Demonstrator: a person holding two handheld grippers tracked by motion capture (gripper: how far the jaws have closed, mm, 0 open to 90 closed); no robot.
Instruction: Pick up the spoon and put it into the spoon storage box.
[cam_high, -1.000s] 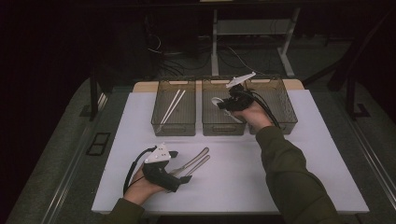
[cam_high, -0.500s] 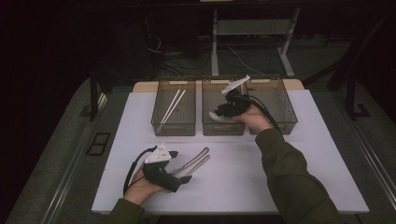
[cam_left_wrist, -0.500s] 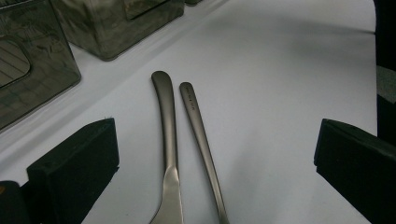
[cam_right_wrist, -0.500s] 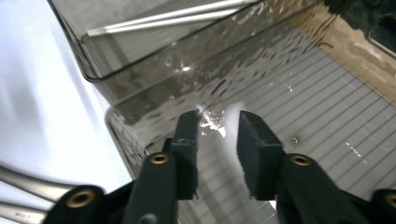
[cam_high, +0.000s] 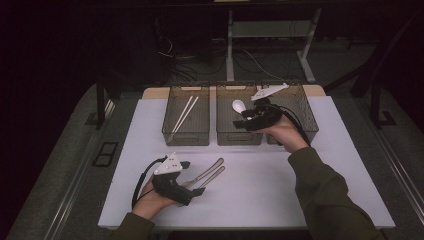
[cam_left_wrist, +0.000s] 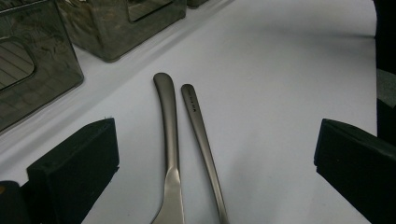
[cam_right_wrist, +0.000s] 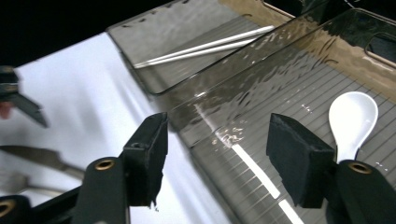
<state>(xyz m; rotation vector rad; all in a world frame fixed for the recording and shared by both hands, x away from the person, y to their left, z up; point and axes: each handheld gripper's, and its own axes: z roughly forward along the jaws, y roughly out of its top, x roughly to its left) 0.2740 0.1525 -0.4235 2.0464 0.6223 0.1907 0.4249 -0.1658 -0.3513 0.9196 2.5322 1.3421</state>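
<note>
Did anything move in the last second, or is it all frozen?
The right tool drew back a little toward the person from above the middle bin, its jaws open and empty. The white spoon lies in that bin. The left tool stayed resting on the table, open around the two metal handles. The chopsticks stayed in the left bin.

Olive-green sleeves (cam_high: 325, 192); black claws (cam_high: 248, 121) with brass screws.

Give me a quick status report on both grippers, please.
Left gripper open, straddling two metal utensils on table. Right gripper open, empty, over middle bin. White spoon in bin. Nothing blocking.
</note>
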